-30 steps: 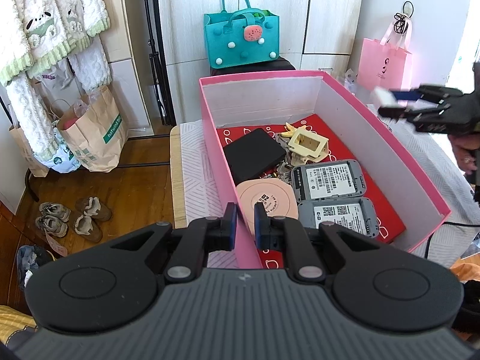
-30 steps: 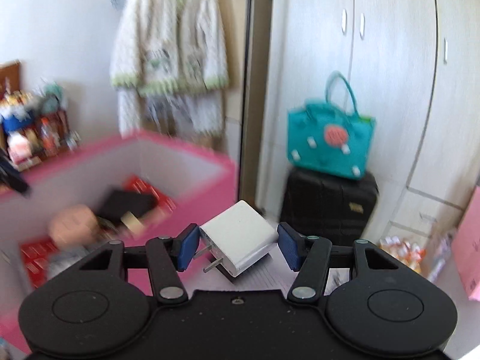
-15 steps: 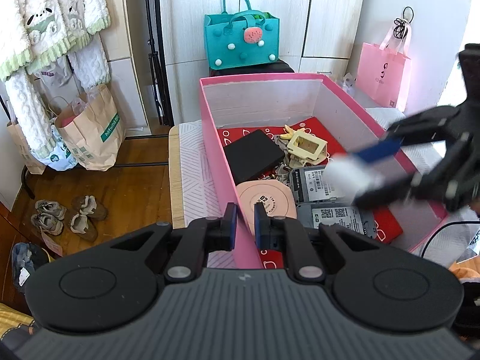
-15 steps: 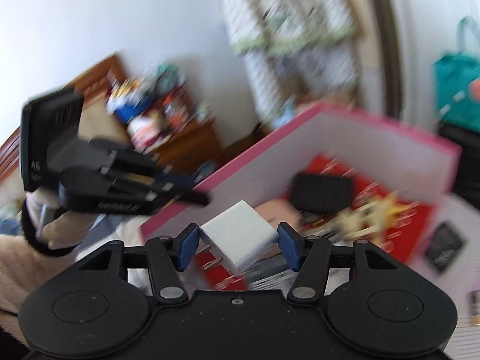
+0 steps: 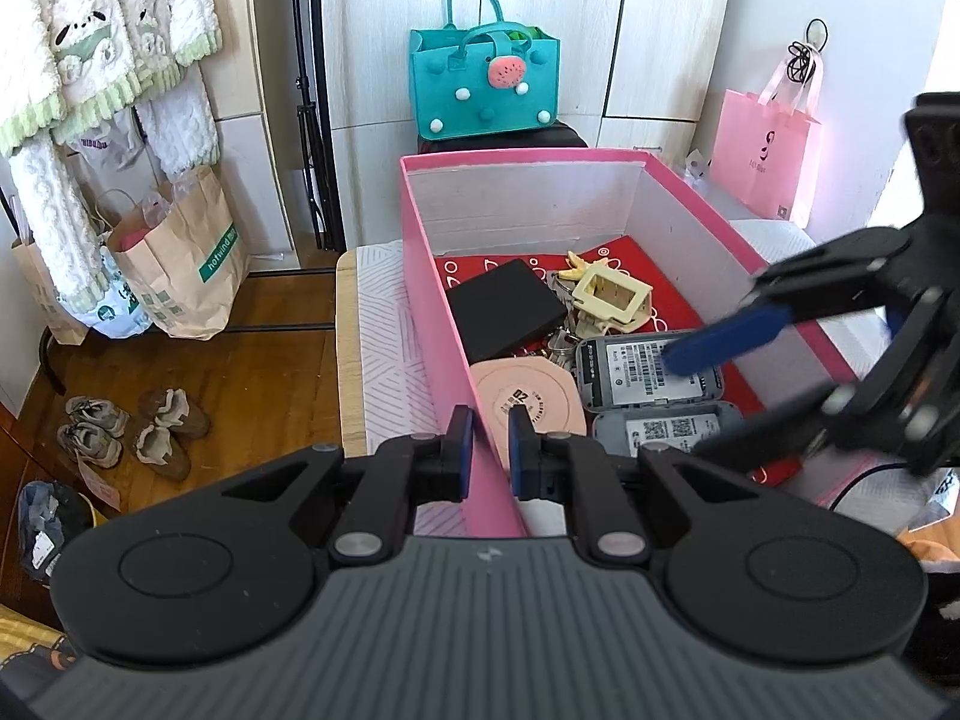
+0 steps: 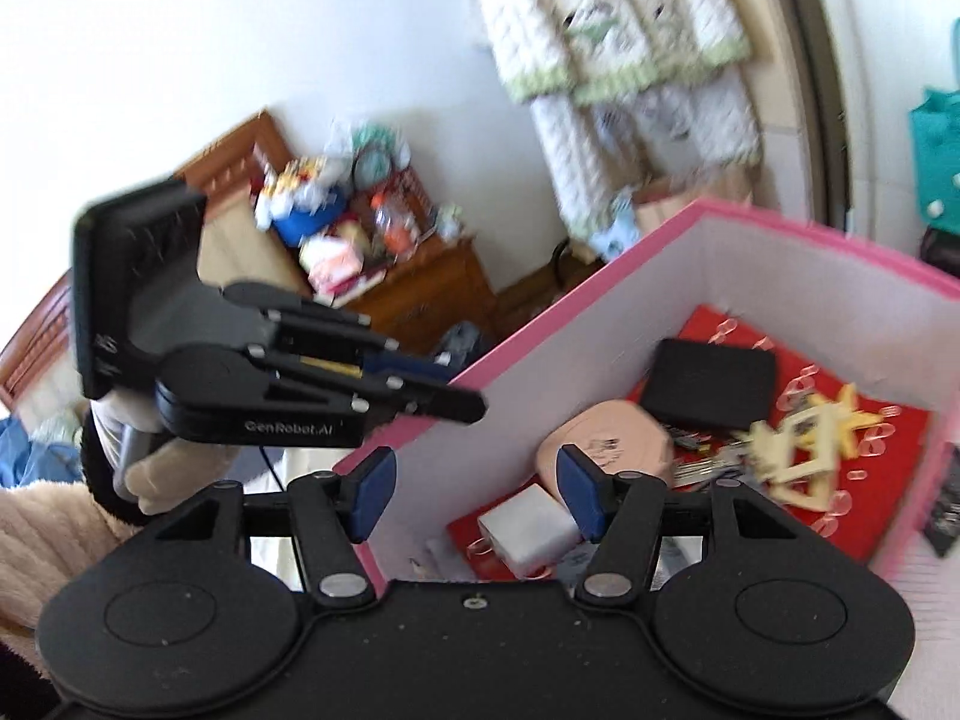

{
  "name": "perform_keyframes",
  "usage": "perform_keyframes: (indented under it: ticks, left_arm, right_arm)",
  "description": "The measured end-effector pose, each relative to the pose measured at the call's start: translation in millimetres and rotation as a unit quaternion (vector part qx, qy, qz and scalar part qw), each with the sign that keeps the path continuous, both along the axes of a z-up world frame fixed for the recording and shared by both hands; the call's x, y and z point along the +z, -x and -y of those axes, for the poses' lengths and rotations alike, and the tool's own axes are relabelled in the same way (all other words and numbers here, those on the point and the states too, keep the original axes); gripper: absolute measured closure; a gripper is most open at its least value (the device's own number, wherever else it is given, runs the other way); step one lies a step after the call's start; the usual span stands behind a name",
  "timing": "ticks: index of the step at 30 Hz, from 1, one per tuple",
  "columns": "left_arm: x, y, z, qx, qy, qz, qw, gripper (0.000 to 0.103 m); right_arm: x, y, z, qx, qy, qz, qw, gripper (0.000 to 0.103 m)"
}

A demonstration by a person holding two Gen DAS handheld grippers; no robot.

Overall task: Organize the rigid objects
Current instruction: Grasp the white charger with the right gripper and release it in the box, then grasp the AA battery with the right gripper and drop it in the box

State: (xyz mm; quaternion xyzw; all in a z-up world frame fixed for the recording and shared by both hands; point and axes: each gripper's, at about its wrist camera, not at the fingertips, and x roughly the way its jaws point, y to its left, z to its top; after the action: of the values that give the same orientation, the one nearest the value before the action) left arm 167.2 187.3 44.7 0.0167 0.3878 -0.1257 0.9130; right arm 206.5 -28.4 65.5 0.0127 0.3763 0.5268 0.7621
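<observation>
While the pink box [image 5: 660, 157] stood open on the patterned white cloth [image 5: 384, 324], its white inner walls rose around a red lining [image 5: 654, 276] crowded with small hardware. Clamped on the box's near wall, the left gripper [image 5: 487, 455] had its blue pads pressed to either side of the pink cardboard. Over the box's right side, the right gripper [image 6: 474, 492] had its jaws apart with nothing between them. Inside lay a black rectangular case [image 5: 507, 309] toward the back, a round pink disc [image 5: 528, 405] by the near wall, and two grey portable routers [image 5: 651, 369] side by side with labels up. Beside the case sat a cream plastic frame [image 5: 609, 297] on a bunch of keys [image 5: 558, 342]. Smallest, the white charger plug [image 6: 528, 531] lay on the red lining just below the right gripper's open pads, free of them, prongs pointing left
</observation>
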Motion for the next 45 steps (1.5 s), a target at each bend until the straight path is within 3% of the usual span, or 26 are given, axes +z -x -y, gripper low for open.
perform_keyframes:
  ticks: [6,12,17,22,29,30,31,32,35,39,44,45]
  left_arm:
    - [2,-1,6,-0.002,-0.018,-0.003,0.9998,0.092]
    - [3,-2,13,-0.007,-0.044,-0.004,0.9990,0.092]
    - [4,-3,14,-0.006,-0.055,-0.006,0.9985,0.092]
    - [4,-3,16,-0.003,-0.065,-0.005,0.9979,0.092]
    - [3,0,22,0.002,-0.079,0.000,0.9969,0.091]
    - [4,0,22,0.002,-0.079,0.000,0.9969,0.091]
    - [4,0,22,0.002,-0.079,0.000,0.9969,0.091]
    - [4,0,22,0.003,-0.079,-0.001,0.9969,0.091]
    - [3,0,24,0.003,-0.087,0.001,0.9962,0.091]
    - [3,1,25,0.002,-0.089,0.001,0.9960,0.091]
    - [4,1,25,0.002,-0.087,0.004,0.9962,0.091]
    - [4,1,25,0.003,-0.085,0.004,0.9963,0.091]
  right_arm:
    - [17,10,53,-0.081,0.012,0.055,0.995,0.038]
    - [21,6,108,-0.153,0.019,0.082,0.985,0.035]
    - [9,12,141,-0.217,0.022,0.139,0.966,0.030]
    - [-13,19,148,-0.247,0.082,0.218,0.941,0.030]
    - [-27,11,152,-0.241,0.091,0.182,0.949,0.031]
    - [-30,10,151,-0.236,0.098,0.177,0.951,0.032]
    - [-33,9,149,-0.229,0.114,0.172,0.951,0.044]
    - [-39,10,146,-0.224,0.143,0.174,0.948,0.050]
    - [-58,17,128,-0.206,0.223,0.205,0.931,0.052]
    - [-67,13,130,-0.198,0.222,0.173,0.939,0.053]
    - [-69,-5,143,-0.241,0.227,0.178,0.927,0.054]
    - [-69,-11,145,-0.256,0.231,0.169,0.923,0.062]
